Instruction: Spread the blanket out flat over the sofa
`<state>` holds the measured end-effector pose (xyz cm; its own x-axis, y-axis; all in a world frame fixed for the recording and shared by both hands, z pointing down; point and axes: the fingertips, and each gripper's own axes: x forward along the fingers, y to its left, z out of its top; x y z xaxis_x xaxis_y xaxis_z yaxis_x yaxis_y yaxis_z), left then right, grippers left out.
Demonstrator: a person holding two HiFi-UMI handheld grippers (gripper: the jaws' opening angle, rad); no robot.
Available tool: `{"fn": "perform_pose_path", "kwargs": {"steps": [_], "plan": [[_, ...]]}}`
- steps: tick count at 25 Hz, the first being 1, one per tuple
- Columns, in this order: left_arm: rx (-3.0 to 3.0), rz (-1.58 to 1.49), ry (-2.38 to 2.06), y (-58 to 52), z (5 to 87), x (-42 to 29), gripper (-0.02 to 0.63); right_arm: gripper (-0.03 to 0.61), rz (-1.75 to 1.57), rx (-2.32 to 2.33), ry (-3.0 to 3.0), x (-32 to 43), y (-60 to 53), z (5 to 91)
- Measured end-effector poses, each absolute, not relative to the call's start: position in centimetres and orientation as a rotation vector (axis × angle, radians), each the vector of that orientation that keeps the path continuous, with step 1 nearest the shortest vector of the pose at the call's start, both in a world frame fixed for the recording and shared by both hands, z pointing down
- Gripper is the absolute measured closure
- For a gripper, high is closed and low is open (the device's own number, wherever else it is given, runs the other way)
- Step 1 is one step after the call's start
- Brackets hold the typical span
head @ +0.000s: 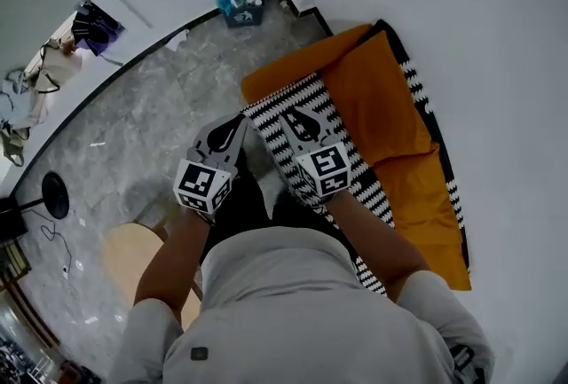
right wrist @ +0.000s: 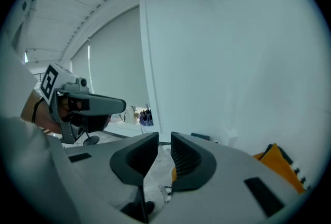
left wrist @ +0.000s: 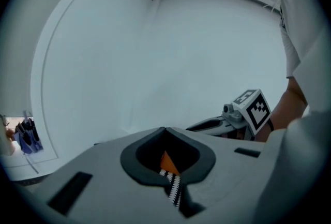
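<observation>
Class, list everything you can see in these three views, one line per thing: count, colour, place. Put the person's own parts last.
Blanket: one, orange with a black-and-white zigzag side, along the wall, right.
Floor: one, grey marble, left.
Box: one, blue, on the floor by the wall, top.
Round wooden top: one, pale wood, lower left.
Round base: one, black, far left.
Shirt: one, light grey, bottom.
Left gripper: one, grey, shut on the blanket's edge.
Right gripper: one, grey, jaws apart, blanket edge between them.
</observation>
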<state>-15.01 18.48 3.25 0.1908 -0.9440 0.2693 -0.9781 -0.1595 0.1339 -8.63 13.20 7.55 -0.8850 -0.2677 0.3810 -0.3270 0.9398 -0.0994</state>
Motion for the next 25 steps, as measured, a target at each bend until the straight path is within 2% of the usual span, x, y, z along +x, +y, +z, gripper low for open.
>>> {"fn": "perform_pose_path", "kwargs": {"steps": [9,25], "plan": [[2.304,0.15,-1.872,19.3,-4.7,-9.8,0.604,0.537,0.068,0.493,-2.88,-1.1,14.0,-3.1],[2.27,0.148,-2.025,24.7,-9.6,-1.7,0.604,0.552,-0.058,0.333,-3.014,8.5,17.2,-9.5]]}}
